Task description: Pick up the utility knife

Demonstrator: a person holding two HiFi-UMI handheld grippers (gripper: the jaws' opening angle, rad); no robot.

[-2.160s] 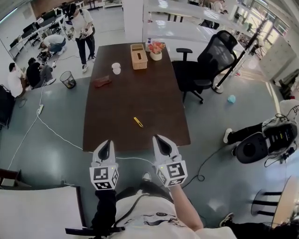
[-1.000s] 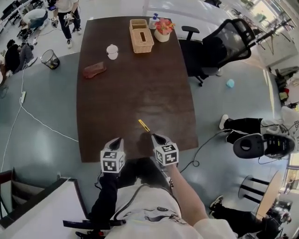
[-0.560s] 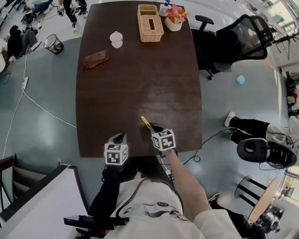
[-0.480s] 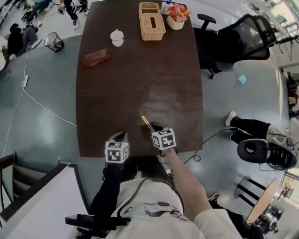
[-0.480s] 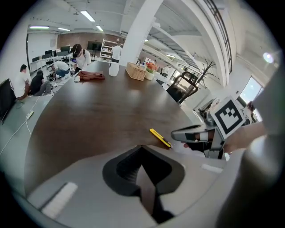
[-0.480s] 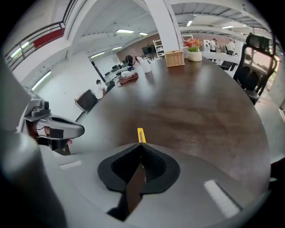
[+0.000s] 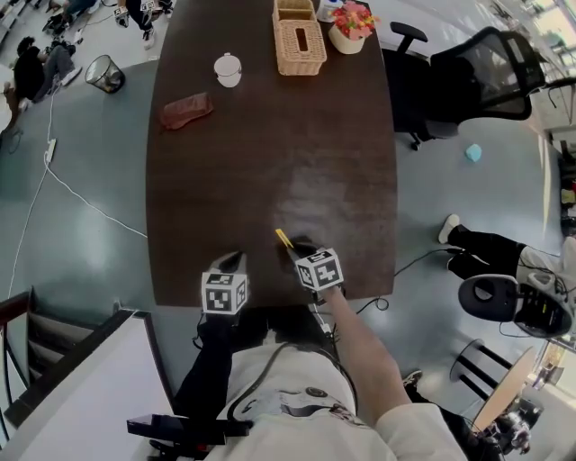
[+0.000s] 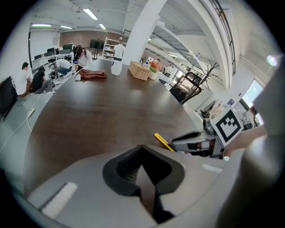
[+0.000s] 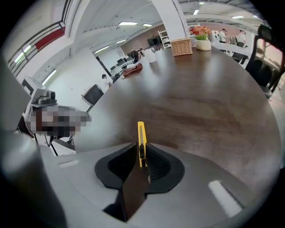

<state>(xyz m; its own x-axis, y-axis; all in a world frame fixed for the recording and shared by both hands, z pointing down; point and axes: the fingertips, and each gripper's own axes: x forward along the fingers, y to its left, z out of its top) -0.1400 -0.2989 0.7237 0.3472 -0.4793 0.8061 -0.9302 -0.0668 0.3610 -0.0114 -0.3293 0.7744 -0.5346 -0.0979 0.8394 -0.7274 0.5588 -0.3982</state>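
Both tools read closed: left tool (image 8: 142, 153) on nothing, right tool (image 9: 141, 150) pinching the yellow utility knife (image 9: 140, 131) near the desk's (image 7: 270, 135) front edge. Grasp looks made; next I'd lift straight up.

No legible text or numbers anywhere.

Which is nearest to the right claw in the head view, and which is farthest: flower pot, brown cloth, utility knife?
1. utility knife, held in the right claw.
2. brown cloth, farther up, left side.
3. flower pot, far end, right side.
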